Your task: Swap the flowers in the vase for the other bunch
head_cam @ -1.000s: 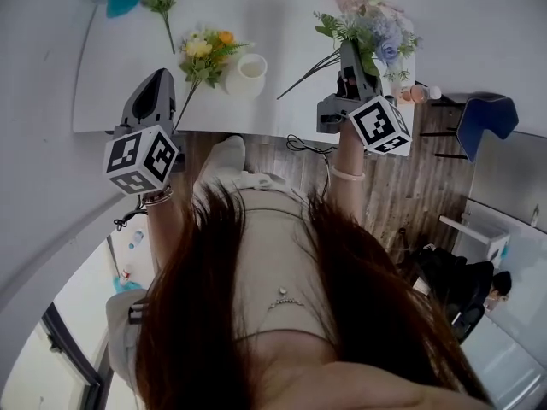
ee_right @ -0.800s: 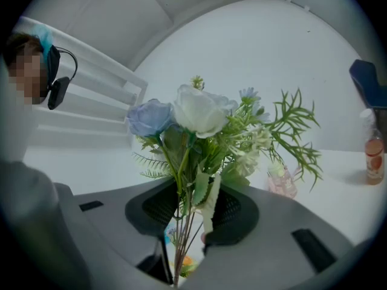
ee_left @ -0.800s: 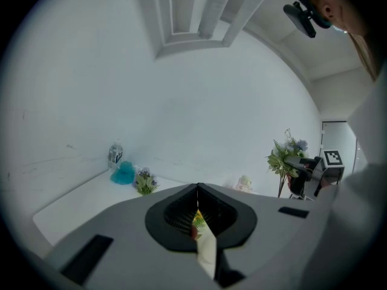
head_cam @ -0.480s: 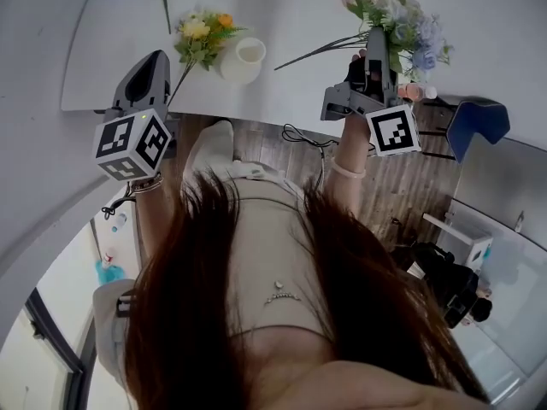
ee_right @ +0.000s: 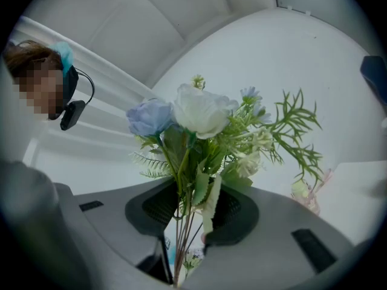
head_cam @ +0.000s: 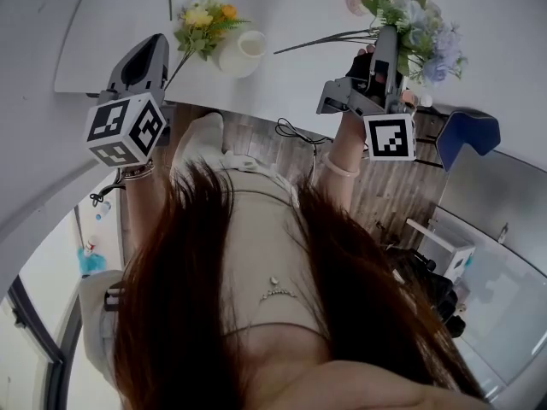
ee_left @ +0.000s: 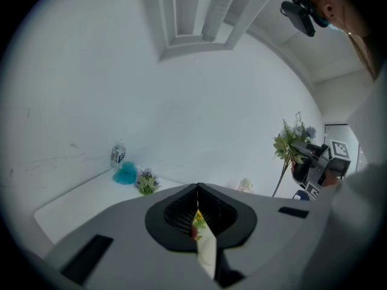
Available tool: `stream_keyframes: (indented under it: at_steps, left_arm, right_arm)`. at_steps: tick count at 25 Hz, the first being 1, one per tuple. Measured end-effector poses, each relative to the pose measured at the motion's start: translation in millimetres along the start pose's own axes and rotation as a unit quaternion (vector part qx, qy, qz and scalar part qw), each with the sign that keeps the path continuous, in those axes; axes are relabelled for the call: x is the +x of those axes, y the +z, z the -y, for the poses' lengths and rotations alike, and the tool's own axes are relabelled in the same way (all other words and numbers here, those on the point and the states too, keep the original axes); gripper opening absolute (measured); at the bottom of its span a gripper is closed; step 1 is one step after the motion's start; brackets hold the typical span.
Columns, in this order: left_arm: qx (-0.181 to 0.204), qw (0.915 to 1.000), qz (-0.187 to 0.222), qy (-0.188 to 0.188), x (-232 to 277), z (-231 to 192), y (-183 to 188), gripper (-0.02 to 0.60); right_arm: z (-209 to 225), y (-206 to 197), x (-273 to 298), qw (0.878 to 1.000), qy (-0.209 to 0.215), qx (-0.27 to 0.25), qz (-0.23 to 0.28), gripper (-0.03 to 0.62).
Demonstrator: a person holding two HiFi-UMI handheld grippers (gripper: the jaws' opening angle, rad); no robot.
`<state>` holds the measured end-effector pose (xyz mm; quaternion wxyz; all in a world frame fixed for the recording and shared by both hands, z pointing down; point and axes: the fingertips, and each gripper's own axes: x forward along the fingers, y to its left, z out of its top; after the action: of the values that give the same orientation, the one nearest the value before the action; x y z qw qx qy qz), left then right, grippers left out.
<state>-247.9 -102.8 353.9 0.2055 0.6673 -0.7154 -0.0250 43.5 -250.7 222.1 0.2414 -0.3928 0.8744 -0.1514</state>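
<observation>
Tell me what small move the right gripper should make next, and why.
Probably swing the blue and white bunch left over the white vase, stems down. The right gripper holds it in the air; the vase looks empty, with the yellow bunch lying beside it.

Head camera stares steeply down at the counter (head_cam: 273, 79); left gripper (head_cam: 152, 41) and right gripper (head_cam: 385, 32) cameras look closely along their fingers (ee_left: 121, 222) (left shares that counter).

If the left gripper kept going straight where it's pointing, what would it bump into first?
Probably the yellow bunch beside the white vase: both peek through the left gripper's shut jaws. Depth is unclear; it might miss and meet the white table instead.
</observation>
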Motion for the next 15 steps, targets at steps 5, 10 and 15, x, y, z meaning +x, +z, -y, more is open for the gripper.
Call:
stream_keyframes:
  at_steps: [5, 10, 15]
  left_arm:
    - [-0.006, 1.0, -0.003, 0.003, 9, -14, -14, 0.005]
    - [-0.009, 0.9999, -0.005, 0.008, 11, -25, -21, 0.006]
    - [-0.007, 0.9999, -0.004, 0.015, 3, -19, -11, 0.005]
  right_arm:
    - [-6, -23, 8, 1.0, 0.021, -0.021, 0.002, 0.14]
    - [-11, -46, 11, 0.999, 0.022, -0.033, -0.001, 0.14]
    - [-15, -43, 11, 0.999, 0.02, -0.048, -0.01, 0.14]
